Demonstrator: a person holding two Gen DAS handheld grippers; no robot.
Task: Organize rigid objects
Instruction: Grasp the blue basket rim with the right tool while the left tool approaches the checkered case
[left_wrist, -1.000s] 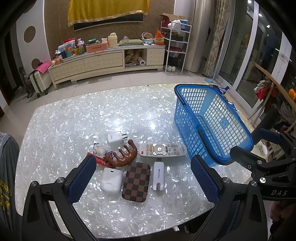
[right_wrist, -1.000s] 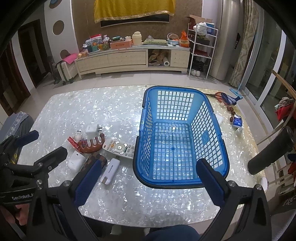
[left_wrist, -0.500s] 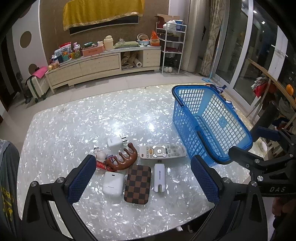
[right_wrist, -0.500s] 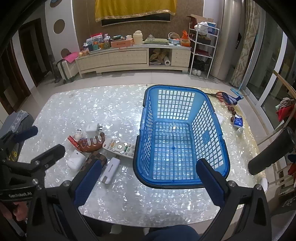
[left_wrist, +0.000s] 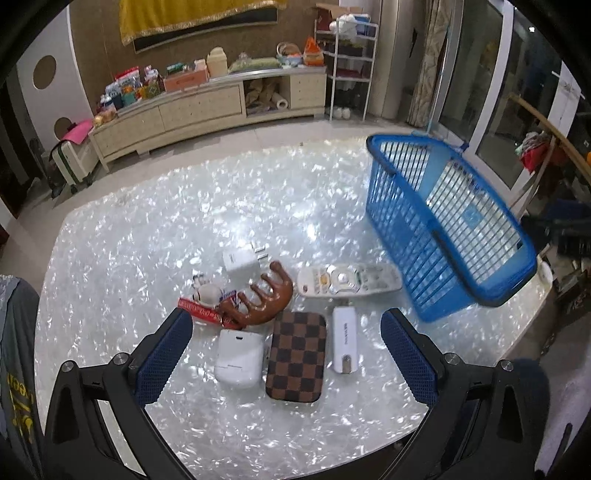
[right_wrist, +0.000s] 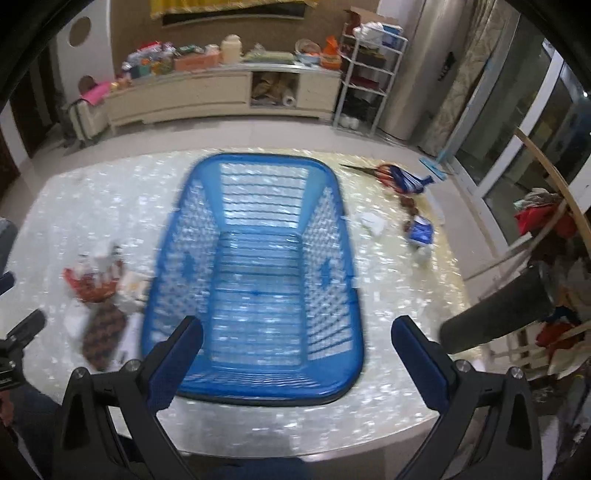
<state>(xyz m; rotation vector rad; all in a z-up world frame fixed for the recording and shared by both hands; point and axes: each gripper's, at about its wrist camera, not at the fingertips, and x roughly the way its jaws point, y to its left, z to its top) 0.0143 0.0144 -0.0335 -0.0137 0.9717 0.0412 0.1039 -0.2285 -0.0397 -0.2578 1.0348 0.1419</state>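
Observation:
In the left wrist view my left gripper (left_wrist: 286, 347) is open above a cluster on the table: a brown checkered case (left_wrist: 297, 356), a white box (left_wrist: 238, 356), a white stick-shaped device (left_wrist: 345, 339), a brown wooden comb (left_wrist: 262, 299), a white remote (left_wrist: 349, 279), a white charger (left_wrist: 240, 260), a small figurine (left_wrist: 207, 291) and a red packet (left_wrist: 201, 314). The blue basket (left_wrist: 443, 225) stands to their right. In the right wrist view my right gripper (right_wrist: 295, 354) is open and empty over the empty basket's (right_wrist: 255, 387) near rim; the blurred cluster (right_wrist: 103, 299) lies to its left.
The shiny white table (left_wrist: 184, 221) ends close behind my grippers. In the right wrist view, scissors and blue wrappers (right_wrist: 402, 181) lie on the table right of the basket. A long cabinet (left_wrist: 207, 107) and a metal shelf (left_wrist: 351, 62) stand across the floor.
My left gripper has moved in lower over the cluster. My right gripper has swung right, so the basket now sits centred and blurred before it.

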